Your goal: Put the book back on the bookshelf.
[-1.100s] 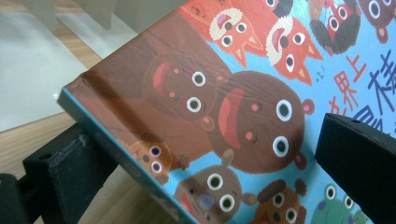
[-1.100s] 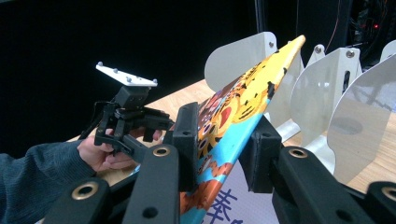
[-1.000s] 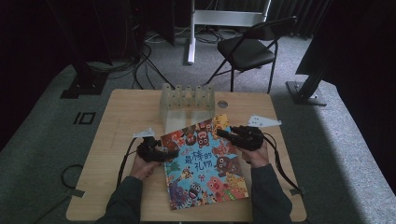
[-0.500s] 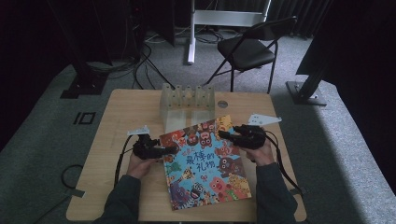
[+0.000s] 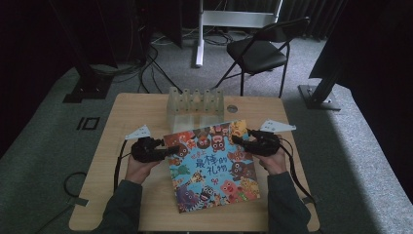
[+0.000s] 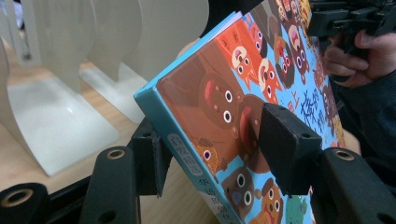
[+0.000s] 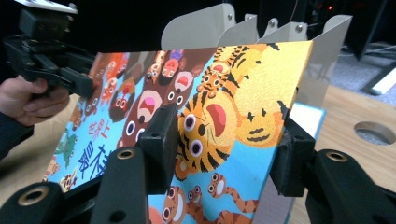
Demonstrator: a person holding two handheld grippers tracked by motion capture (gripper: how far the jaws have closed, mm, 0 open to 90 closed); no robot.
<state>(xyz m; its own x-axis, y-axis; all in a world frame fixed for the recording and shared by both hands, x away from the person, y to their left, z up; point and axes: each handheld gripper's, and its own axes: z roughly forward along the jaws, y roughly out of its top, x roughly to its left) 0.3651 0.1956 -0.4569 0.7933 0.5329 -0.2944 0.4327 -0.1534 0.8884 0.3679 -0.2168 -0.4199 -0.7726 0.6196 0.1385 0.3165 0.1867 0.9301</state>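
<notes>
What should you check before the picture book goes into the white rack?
1. Left gripper clamps the book near its spine corner: ok.
2. Right gripper clamps the opposite top corner, by the tiger: ok.
3. Book's far edge is lifted off the table: ok, it tilts up in both gripper views.
4. Book's near edge is off the table too: cannot tell.
5. Rack stands upright just beyond the book: ok.
6. The slots between the dividers are free: cannot tell, though none shows anything inside.
</notes>
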